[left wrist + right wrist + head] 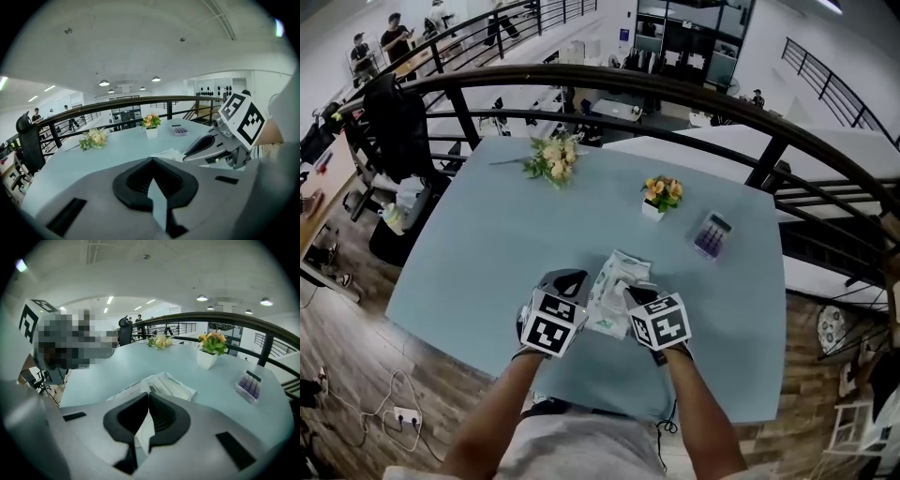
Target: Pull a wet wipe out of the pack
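Pull not yet done: no wipe shows clear of the wet wipe pack (617,292).

The right gripper (149,397) is clenched with its tips at the pack's near right edge. A white strip shows behind the pads, and I cannot tell whether it is pinched. The left gripper (152,161) is clenched on nothing, just left of the pack.

Left to do: grasp 1 wipe and draw it out.

The pack lies flat on the counter (487,244), near its near edge. It is white, soft and rumpled on top, with green print.
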